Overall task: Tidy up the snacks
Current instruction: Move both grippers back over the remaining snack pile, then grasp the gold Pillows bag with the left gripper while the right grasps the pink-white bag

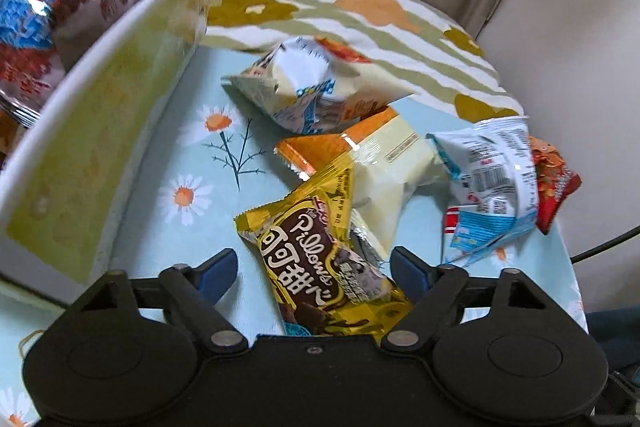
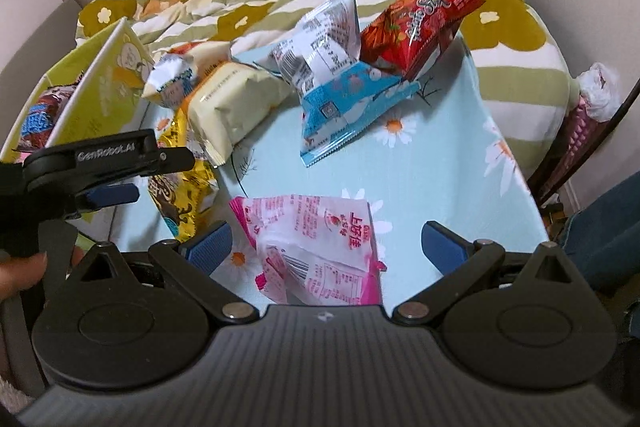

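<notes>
- Nearest to me, my left gripper [image 1: 314, 267] stands released around the yellow foil packet with a brown "Pillows" label [image 1: 320, 267]. The packet lies on the table between the blue pads, and I see a gap on each side, so nothing is gripped.
- My right gripper [image 2: 326, 247] is also released, its pads well apart on both sides of the pink and white plastic packet [image 2: 320, 247], which lies flat on the light blue daisy-print tablecloth [image 2: 432, 163].
- In the middle, several packets are not yet sorted: a cream bag with an orange end [image 1: 372, 163], a white and blue crumpled bag [image 1: 492, 183], a red foil bag [image 2: 416, 31] and a pale bag with orange print [image 1: 320, 87].
- At the far left, the yellow-green cardboard box [image 1: 100, 131] already holds a few snacks, so I judge that the task is begun and most of it is left.
- Only the right view shows the pink packet, the left gripper from the side and a fingertip; only the left view looks down into the box.
</notes>
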Demonstrator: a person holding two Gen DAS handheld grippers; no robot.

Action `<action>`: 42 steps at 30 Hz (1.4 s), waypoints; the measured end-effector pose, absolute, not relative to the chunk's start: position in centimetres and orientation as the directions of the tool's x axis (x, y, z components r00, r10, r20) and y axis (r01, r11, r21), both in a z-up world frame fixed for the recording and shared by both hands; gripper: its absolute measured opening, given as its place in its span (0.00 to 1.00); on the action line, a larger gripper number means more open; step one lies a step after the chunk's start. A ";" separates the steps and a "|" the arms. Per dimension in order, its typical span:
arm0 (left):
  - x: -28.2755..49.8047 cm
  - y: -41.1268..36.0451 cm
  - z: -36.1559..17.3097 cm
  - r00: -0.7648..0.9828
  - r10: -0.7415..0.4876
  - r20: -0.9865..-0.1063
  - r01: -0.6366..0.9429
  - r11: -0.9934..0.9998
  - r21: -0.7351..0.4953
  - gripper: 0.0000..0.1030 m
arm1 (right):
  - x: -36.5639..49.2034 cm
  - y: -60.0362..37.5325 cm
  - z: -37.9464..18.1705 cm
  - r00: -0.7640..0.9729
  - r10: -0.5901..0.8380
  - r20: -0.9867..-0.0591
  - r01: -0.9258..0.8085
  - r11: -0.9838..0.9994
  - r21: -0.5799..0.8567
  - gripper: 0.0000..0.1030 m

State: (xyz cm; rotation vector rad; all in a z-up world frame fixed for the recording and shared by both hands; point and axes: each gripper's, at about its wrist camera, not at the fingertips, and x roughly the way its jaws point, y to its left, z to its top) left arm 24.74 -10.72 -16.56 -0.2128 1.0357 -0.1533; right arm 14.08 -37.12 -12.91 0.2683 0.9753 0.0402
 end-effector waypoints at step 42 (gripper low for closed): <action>20.4 -9.5 -15.2 0.497 -0.215 -0.841 0.208 0.970 -0.125 0.49 | 15.7 -33.2 -16.2 0.560 0.145 -0.816 -0.013 0.986 0.166 0.64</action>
